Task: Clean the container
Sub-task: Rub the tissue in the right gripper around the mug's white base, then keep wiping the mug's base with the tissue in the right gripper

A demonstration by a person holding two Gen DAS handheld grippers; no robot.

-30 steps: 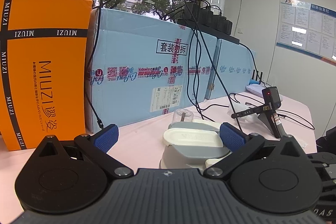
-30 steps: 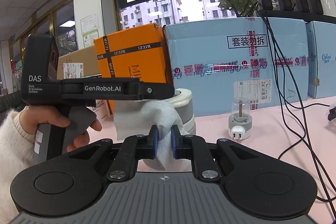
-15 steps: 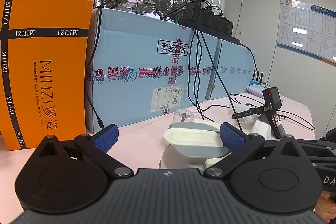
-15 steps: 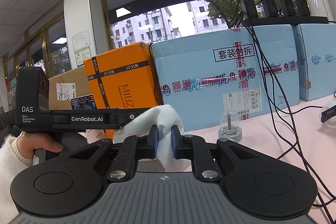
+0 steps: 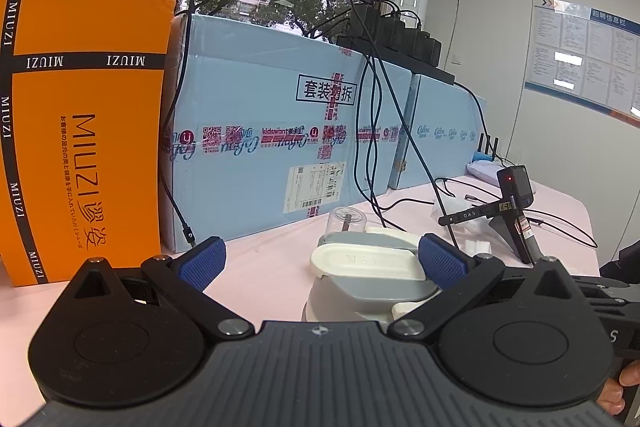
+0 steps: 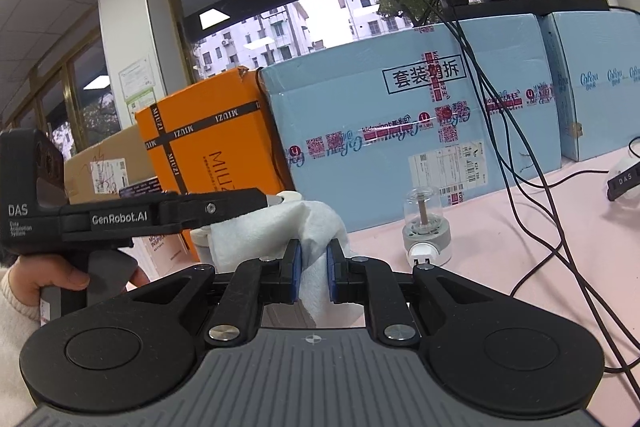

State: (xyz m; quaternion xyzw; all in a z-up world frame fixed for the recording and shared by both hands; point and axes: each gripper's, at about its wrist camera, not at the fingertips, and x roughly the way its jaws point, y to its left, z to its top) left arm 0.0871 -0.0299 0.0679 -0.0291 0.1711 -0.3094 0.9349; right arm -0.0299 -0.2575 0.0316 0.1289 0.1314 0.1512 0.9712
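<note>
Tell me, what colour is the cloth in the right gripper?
White. The cloth shows best in the right wrist view, pinched in the right gripper.

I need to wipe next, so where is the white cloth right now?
In the right wrist view, the white cloth is pinched in the right gripper, draped just in front of the orange box.

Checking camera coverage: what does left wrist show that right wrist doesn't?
Left wrist only: the white-lidded grey plastic container between the open left hand-held gripper, and a wall notice board.
Right wrist only: the crumpled white cloth clamped in the shut right hand-held gripper, and a brown cardboard box.
Both: the orange MIUZI box, light-blue carton, clear-domed grey plug-in device, pink table.
</note>
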